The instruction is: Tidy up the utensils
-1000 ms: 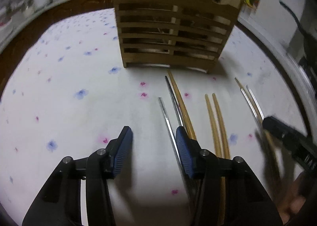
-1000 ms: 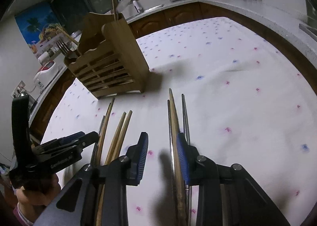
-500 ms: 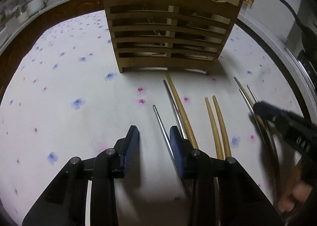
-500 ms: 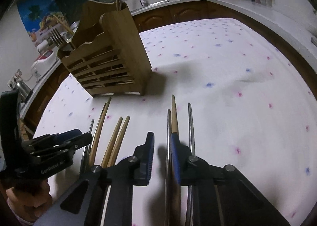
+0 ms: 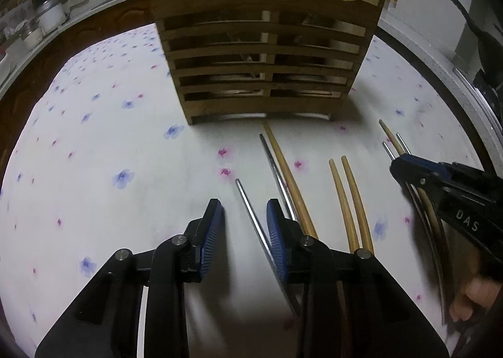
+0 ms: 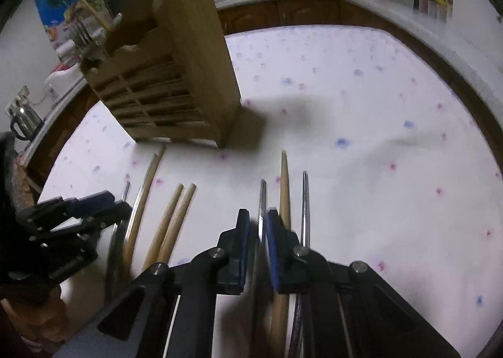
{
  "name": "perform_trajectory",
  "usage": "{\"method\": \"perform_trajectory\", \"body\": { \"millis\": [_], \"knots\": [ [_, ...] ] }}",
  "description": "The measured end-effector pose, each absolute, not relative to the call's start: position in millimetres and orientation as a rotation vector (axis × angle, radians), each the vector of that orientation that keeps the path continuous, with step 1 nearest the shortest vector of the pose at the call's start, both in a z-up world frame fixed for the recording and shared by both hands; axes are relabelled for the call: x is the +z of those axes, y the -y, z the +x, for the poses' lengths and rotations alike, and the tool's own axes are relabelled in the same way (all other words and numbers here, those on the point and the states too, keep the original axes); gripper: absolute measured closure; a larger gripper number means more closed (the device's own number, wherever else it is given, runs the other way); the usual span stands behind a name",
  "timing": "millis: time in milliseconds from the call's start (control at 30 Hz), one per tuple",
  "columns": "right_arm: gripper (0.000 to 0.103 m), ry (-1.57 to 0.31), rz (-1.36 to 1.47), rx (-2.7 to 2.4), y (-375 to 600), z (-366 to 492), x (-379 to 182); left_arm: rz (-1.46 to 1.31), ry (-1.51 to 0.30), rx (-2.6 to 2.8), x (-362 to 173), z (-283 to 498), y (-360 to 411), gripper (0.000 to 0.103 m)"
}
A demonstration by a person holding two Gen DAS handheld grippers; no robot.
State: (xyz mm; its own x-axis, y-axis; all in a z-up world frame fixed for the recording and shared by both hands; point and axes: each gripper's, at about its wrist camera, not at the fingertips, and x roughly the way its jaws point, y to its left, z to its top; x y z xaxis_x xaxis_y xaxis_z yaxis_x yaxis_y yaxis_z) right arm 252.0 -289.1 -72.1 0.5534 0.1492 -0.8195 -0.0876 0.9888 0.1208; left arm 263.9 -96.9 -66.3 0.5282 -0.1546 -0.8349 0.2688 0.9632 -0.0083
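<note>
Tablecloth (image 5: 94,201); chopstick (image 5: 251,216) ends hidden

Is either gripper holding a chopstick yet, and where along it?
Neither yet. Both tongs are closing, each with a metal chopstick between the pads: left near mid-length, right toward its tip.

tablecloth (image 5: 94,144): showing white, scattered with small blue and pink flower prints
utensil holder (image 5: 264,65): showing mid-brown wood, with horizontal slats and dark gaps between them
wooden chopsticks (image 5: 350,201): lying pale tan, a matched pair
metal chopstick (image 5: 251,216): gleaming silver-grey
left gripper (image 5: 243,226): showing black arms, with ribbed blue pads facing inward
right gripper (image 6: 257,232): showing black arms and blue pads, with silver screw heads
table edge (image 6: 314,12): running dark reddish-brown around the cloth
poster (image 6: 63,12): showing bright blue with orange and green patches
kettle (image 6: 23,116): shining silver with a black handle
</note>
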Motion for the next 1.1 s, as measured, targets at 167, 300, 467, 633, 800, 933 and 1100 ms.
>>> {"method": "perform_trajectory", "body": {
  "millis": [167,300,467,633,800,933,1100],
  "knots": [
    [0.092,-0.977,-0.022,0.134,279.1,261.3,-72.5,0.142,-0.968,-0.278,-66.2,263.6,101.9,0.091],
    [0.098,-0.977,-0.058,0.132,274.0,261.2,-72.8,0.095,-0.970,-0.295,-65.3,262.9,93.1,0.097],
    [0.099,-0.934,0.039,0.173,278.1,245.3,-57.2,-0.011,-0.954,-0.321,-55.4,256.6,70.0,0.099],
    [0.099,-0.849,0.129,0.234,277.4,218.5,-22.7,-0.073,-0.897,-0.344,-31.3,236.5,48.0,0.099],
    [0.099,-0.782,0.191,0.256,280.2,196.1,6.0,-0.126,-0.828,-0.372,-1.1,215.2,28.9,0.100],
    [0.099,-0.734,0.201,0.267,279.0,182.2,26.5,-0.143,-0.779,-0.391,22.9,201.3,17.4,0.100],
    [0.099,-0.668,0.195,0.271,276.1,168.7,51.1,-0.163,-0.717,-0.407,52.5,183.5,5.7,0.100]
  ]
}}
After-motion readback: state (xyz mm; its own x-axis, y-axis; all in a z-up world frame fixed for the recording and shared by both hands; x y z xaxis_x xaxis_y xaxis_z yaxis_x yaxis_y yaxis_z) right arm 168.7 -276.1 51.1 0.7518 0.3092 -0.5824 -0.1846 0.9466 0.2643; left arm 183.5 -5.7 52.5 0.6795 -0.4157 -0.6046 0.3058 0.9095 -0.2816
